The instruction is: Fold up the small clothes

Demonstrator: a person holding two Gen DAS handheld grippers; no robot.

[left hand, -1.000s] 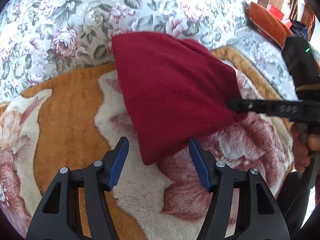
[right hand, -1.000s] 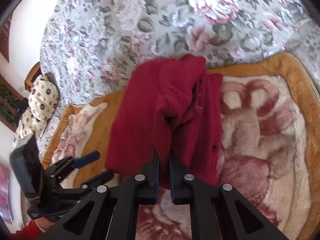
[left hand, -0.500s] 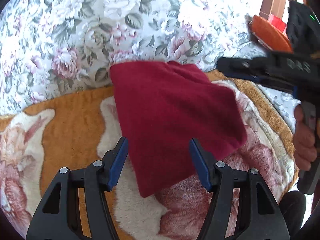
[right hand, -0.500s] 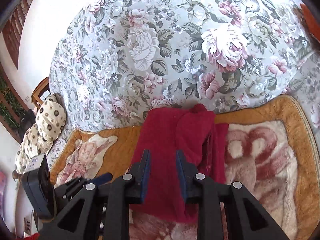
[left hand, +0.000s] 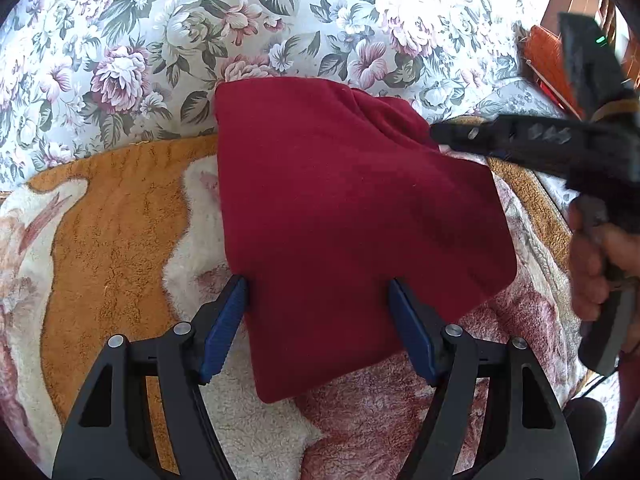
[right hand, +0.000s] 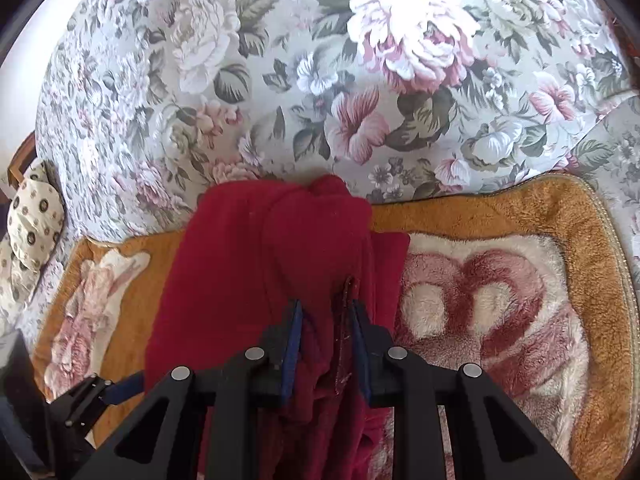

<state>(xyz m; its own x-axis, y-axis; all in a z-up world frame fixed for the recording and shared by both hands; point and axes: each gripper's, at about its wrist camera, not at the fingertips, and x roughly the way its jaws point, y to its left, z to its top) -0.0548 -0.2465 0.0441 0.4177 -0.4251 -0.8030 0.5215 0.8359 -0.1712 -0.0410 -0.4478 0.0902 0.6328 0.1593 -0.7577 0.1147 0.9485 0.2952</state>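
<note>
— While your left tool [left hand: 318, 322] gapes wide, where's the garment?
— The red garment [left hand: 352, 220] lies folded on the plush blanket [left hand: 116, 236], its near corner between your pads. Your right tool [right hand: 326, 334], half-spread, seems to straddle a fold, blurred.

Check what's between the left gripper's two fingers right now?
The near part of the red garment fills the gap of the open left gripper, lying on the fleece blanket. Left wrist view shows it.
</note>
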